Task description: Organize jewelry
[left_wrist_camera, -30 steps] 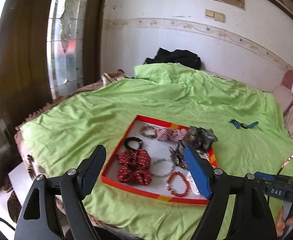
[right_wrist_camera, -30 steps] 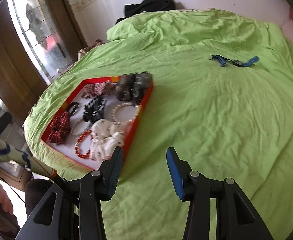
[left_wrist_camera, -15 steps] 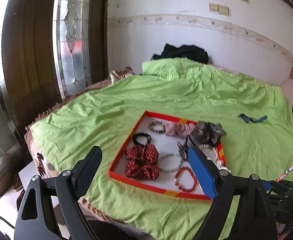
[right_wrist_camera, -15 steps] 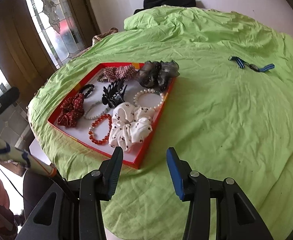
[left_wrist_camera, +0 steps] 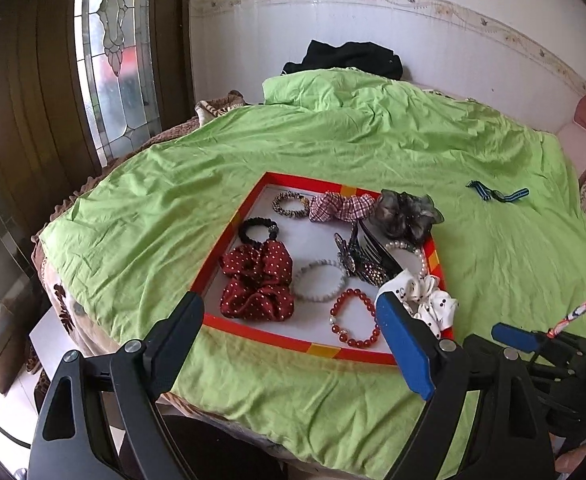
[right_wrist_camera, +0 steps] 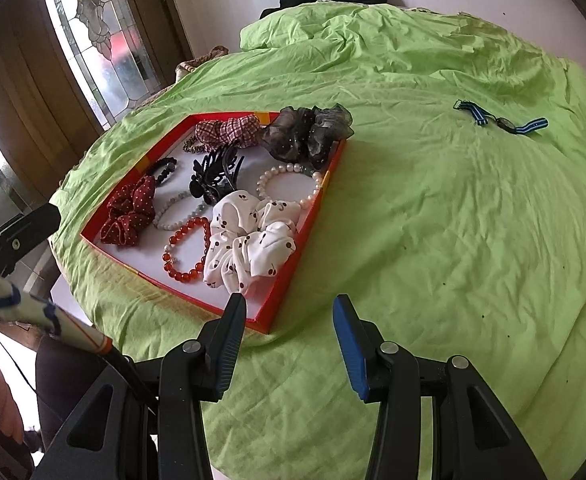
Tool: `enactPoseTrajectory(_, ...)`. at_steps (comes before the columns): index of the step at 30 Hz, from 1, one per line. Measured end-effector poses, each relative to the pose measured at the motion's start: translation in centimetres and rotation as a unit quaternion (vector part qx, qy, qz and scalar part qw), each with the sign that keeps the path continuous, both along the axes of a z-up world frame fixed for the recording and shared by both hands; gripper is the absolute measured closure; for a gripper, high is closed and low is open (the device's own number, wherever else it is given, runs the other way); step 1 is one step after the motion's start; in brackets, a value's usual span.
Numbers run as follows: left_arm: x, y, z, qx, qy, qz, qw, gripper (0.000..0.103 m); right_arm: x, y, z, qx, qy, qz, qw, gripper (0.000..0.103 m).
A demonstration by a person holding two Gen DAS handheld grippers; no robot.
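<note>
Both tools are idle. The left gripper (left_wrist_camera: 289,318) stands with its jaws spread wide and nothing between them, low in the left wrist frame over the near edge of the tray. The right gripper (right_wrist_camera: 289,322) is likewise parted and empty, at the bottom centre of the right wrist frame, just beside the tray's near corner.

The shallow red-rimmed tray with a white floor (right_wrist_camera: 317,204) lies left of centre on the wrinkled lime-green bedsheet (right_wrist_camera: 453,240). Contents observed:
- dark red polka-dot scrunchie (left_wrist_camera: 257,282), lower left of the tray
- white cherry-print scrunchie (right_wrist_camera: 249,242), near right corner
- red bead bracelet (right_wrist_camera: 185,250)
- pale grey bead bracelet (left_wrist_camera: 319,280)
- white pearl bracelet (right_wrist_camera: 289,184)
- black claw hair clip (right_wrist_camera: 215,178), centre
- red plaid scrunchie (right_wrist_camera: 229,130) and grey sheer scrunchie (right_wrist_camera: 307,132), along the far rim
- black hair tie (left_wrist_camera: 257,230) and a small patterned band (detail unclear)

One item is outstanding: a blue-and-black striped strap (right_wrist_camera: 501,122) lies on the sheet in the upper right of both views, well apart from the tray.

Assessment: the collecting appears nearly complete, the strap being the only loose piece seen. Remaining work is probably to fetch it and set it in the tray.
</note>
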State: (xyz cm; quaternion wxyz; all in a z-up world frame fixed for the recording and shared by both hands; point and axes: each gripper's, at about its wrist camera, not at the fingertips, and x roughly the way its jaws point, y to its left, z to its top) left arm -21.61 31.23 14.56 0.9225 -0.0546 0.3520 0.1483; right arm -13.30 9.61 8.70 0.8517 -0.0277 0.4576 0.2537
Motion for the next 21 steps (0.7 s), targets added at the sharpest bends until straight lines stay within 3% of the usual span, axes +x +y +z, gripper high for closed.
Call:
enactPoseTrajectory(8, 0.2, -0.1, -0.4, -0.001, 0.008, -0.005, 1.0, 0.016, 1.2, 2.0, 0.7, -0.009, -0.022, 0.006, 1.0, 0.054)
enactPoseTrajectory(21, 0.6, 0.2, -1.4, -0.011, 0.019, -0.011, 0.9997, 0.016, 1.2, 2.5, -0.4, -0.011, -0.004, 0.005, 1.0, 0.054)
